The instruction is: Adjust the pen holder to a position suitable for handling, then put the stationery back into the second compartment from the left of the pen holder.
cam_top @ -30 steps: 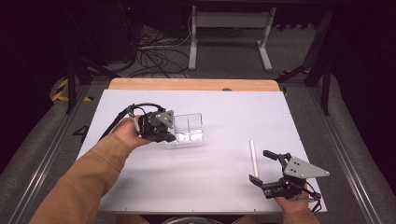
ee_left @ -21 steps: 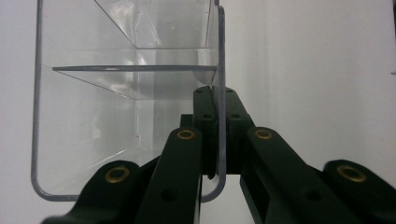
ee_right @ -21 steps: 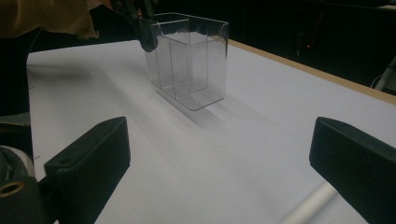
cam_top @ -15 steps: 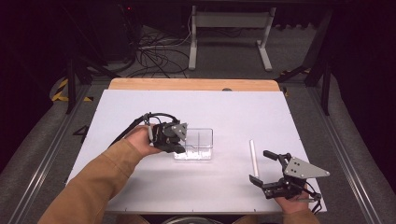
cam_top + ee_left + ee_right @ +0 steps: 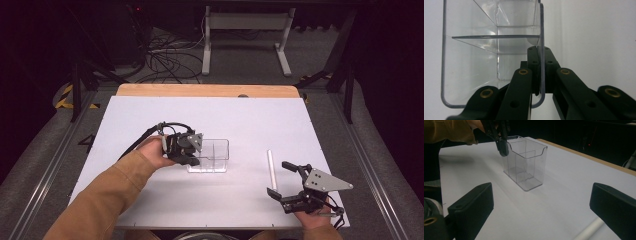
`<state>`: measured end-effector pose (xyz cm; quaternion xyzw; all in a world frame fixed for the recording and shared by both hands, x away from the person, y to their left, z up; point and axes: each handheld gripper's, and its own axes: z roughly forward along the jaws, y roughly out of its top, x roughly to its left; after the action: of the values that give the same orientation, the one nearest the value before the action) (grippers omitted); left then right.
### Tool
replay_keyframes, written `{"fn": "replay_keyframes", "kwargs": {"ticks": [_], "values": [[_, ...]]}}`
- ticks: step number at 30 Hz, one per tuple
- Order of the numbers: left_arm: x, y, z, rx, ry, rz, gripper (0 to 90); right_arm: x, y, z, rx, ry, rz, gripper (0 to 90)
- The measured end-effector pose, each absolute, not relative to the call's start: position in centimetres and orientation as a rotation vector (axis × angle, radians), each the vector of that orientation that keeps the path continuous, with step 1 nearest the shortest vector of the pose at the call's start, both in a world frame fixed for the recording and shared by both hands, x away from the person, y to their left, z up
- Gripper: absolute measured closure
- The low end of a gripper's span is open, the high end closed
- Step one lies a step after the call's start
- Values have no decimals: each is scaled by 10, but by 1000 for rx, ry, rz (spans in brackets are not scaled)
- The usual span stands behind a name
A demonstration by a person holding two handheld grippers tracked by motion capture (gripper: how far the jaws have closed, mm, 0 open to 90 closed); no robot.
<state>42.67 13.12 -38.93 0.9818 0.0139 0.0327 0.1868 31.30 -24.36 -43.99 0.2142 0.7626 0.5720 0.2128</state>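
A clear plastic container with inner dividers stands upright on the white table top, left of centre. My left gripper is shut on the rim of its left end wall, coming in from the left. In the left gripper view the thin clear wall runs between the two pressed jaws of that gripper. From the right gripper view the container appears ahead, with the left gripper pinching its far rim. My right gripper rests open near the front right, beside a white tube.
The white tube lies just by the right jaw. A wooden strip borders the table's far edge. Beyond it on the floor are cables and a metal stand. A sleeved forearm crosses the front left.
The left hand has carried the container to the right, nearer and lower; it now stands on the table. The right gripper has stayed still.
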Motion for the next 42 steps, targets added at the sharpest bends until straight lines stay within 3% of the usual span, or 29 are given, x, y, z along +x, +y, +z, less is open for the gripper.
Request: {"fn": "replay_keyframes", "kwargs": {"ticks": [10,14,23,29,34,42], "values": [[426,131,-389,2764,22,109,869,313,-243,-440,631,2102,1585,28],[424,137,-380,2721,54,158,654,313,-243,-439,642,2090,1566,13],[409,172,-348,2465,167,247,385,312,-245,-432,663,2048,1545,2],[399,181,-346,2404,206,279,297,313,-245,-431,673,2049,1547,1],[390,191,-345,2317,277,281,164,316,-244,-426,789,1976,1539,23],[373,208,-347,2181,354,274,87,317,-243,-425,802,1972,1514,65]]}}
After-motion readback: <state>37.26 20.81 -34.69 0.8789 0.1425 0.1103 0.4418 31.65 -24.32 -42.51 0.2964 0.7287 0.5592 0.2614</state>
